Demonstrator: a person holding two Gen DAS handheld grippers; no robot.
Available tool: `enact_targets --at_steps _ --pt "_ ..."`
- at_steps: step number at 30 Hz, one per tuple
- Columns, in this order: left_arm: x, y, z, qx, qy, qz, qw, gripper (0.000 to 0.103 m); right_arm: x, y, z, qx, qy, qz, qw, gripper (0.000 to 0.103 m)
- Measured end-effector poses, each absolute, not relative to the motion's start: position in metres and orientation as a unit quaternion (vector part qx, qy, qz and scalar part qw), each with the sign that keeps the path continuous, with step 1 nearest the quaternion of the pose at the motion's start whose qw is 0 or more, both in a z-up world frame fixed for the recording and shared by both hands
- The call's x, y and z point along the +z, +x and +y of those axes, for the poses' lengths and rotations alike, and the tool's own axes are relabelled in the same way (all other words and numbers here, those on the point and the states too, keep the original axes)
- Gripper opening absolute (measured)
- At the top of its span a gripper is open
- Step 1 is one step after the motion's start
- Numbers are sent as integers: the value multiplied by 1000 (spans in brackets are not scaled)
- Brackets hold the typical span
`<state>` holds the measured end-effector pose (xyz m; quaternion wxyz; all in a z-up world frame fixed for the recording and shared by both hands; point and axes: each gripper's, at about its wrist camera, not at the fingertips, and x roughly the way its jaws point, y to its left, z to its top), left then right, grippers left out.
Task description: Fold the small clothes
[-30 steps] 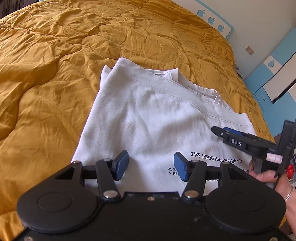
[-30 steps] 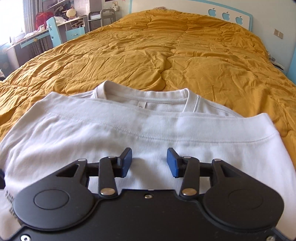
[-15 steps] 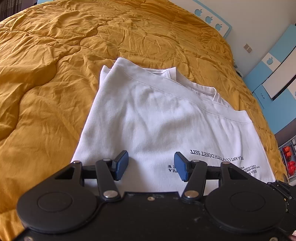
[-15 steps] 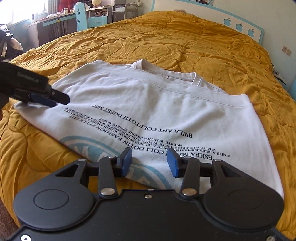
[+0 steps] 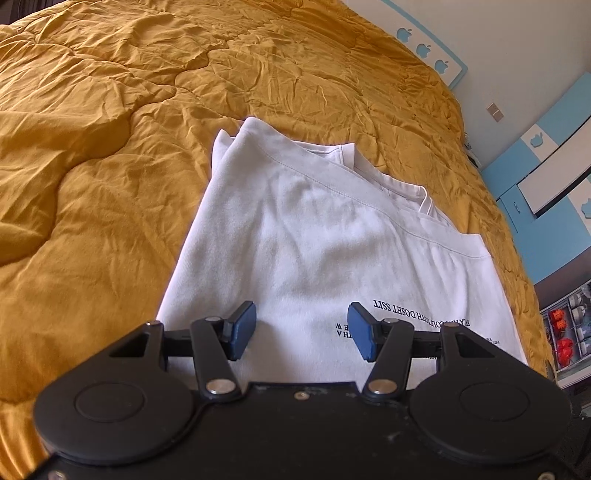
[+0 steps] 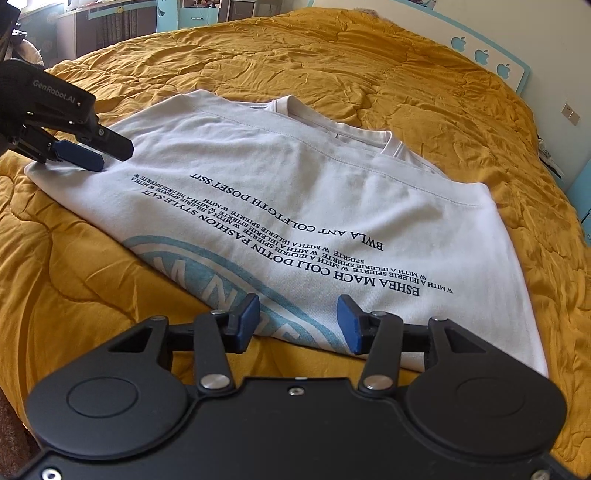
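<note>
A white T-shirt (image 6: 295,192) with black lettering and a blue round print lies folded on the yellow quilt (image 6: 332,55), hem over the collar. It also shows in the left wrist view (image 5: 314,236). My left gripper (image 5: 301,330) is open and empty, just above the shirt's near left edge. It also shows in the right wrist view (image 6: 92,151) at the shirt's left corner. My right gripper (image 6: 295,323) is open and empty, over the shirt's near folded edge by the blue print.
The quilt (image 5: 110,147) covers the whole bed. A white and blue headboard (image 6: 487,55) stands at the far end. Blue cabinets (image 5: 546,155) line the right wall. A desk and chair (image 6: 207,11) stand far left.
My right gripper has pulled back and away from the shirt, so the whole printed side now shows. My left gripper has barely moved. Both stay open.
</note>
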<state>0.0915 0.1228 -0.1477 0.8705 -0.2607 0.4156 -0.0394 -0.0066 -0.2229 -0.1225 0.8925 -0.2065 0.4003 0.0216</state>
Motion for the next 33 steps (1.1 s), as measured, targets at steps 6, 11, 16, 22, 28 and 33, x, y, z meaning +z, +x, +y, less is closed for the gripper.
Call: enact_targets --at_steps 6,11,16,22,28,33 --pt "-160 80 131 -50 -274 404 872 58 -133 -13 -220 13 -221 384 896 50" --pt "-159 80 136 -56 -292 402 866 58 -132 -11 -219 2 -225 380 897 54" --pt "-142 74 150 -31 -308 390 867 58 -102 -22 -195 10 -201 316 927 54" --pt "-127 66 183 -2 -312 382 870 58 -114 -27 -112 127 -288 294 903 54" --pt "-123 60 210 13 -308 382 871 58 -150 -19 -44 185 -368 296 862 51" --pt "-127 71 225 10 -302 391 869 58 -157 -18 1 187 -427 259 846 51"
